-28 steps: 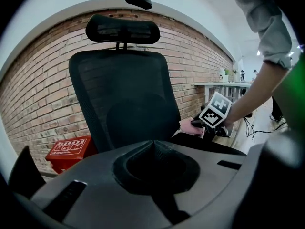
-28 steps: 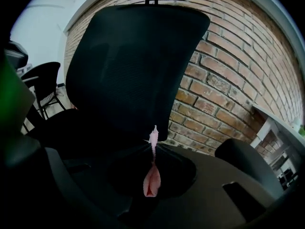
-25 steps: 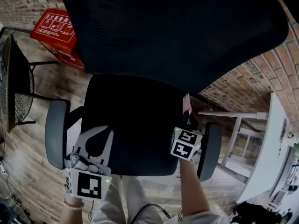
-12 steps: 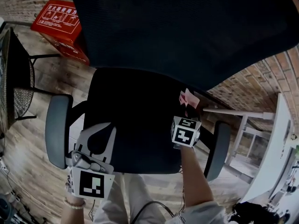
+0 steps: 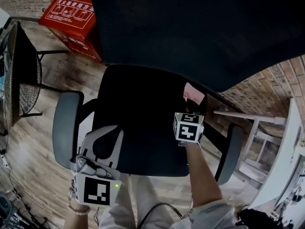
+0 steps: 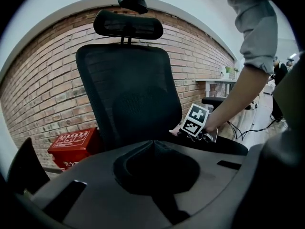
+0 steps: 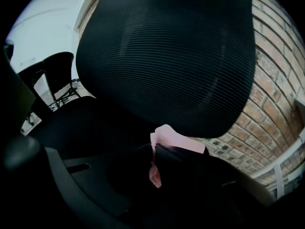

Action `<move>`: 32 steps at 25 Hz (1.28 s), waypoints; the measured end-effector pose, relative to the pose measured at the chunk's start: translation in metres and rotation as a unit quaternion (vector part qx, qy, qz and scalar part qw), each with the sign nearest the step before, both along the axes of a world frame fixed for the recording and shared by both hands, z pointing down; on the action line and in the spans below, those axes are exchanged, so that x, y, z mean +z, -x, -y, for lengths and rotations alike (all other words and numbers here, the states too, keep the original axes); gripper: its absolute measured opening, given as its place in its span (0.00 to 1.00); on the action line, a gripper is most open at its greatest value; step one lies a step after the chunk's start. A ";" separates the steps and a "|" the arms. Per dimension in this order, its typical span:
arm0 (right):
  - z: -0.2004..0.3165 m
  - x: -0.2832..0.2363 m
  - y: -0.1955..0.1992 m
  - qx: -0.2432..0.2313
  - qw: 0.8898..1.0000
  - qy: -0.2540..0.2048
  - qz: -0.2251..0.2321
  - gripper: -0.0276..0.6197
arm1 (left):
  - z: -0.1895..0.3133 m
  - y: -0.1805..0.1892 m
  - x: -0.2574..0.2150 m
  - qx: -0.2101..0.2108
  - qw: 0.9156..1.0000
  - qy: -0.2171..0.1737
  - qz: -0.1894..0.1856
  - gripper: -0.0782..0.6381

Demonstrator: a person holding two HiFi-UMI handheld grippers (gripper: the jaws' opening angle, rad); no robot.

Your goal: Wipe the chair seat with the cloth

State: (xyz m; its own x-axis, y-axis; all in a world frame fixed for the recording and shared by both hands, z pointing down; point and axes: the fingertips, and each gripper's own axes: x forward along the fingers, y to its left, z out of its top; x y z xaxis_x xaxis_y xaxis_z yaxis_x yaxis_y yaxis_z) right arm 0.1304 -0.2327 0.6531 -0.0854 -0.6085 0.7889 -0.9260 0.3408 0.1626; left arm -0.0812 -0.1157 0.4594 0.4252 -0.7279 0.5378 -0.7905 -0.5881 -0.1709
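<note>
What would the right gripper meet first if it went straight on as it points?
Most likely the chair's mesh backrest, looming just beyond the pink cloth clamped in the right gripper; depth is unclear.

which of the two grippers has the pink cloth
The right hand-held gripper: its jaws pinch the pink cloth at the back right of the chair seat. The left hand-held gripper, at the seat's front, holds nothing.

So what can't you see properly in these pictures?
- Cloth: right gripper view, mostly hidden by the dark fingers of the right gripper; only a pink bit shows.
- Chair legs: head view, hidden under the seat.
- Red box print: head view, too small to read.
- Backrest top: head view, cut off by the edge.
</note>
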 end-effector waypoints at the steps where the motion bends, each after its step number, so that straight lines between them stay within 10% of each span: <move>1: 0.001 0.001 0.008 -0.011 1.000 0.000 0.001 0.12 | -0.001 0.001 0.000 -0.003 1.000 0.000 -0.001 0.13; 13: -0.002 0.000 0.123 -0.178 0.984 -0.001 0.027 0.12 | -0.020 0.016 0.009 -0.038 0.999 0.010 -0.011 0.13; 32: -0.055 -0.023 0.303 -0.421 0.903 -0.027 0.083 0.12 | -0.059 0.038 0.027 -0.075 0.996 0.025 -0.030 0.13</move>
State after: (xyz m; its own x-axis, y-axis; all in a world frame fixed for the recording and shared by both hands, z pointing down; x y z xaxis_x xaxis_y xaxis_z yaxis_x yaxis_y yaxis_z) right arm -0.1730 -0.1774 0.6298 -0.6505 -0.3095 0.6936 -0.3551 0.9312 0.0825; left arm -0.1191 -0.0563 0.4865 0.3463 -0.7582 0.5525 -0.8780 -0.4694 -0.0937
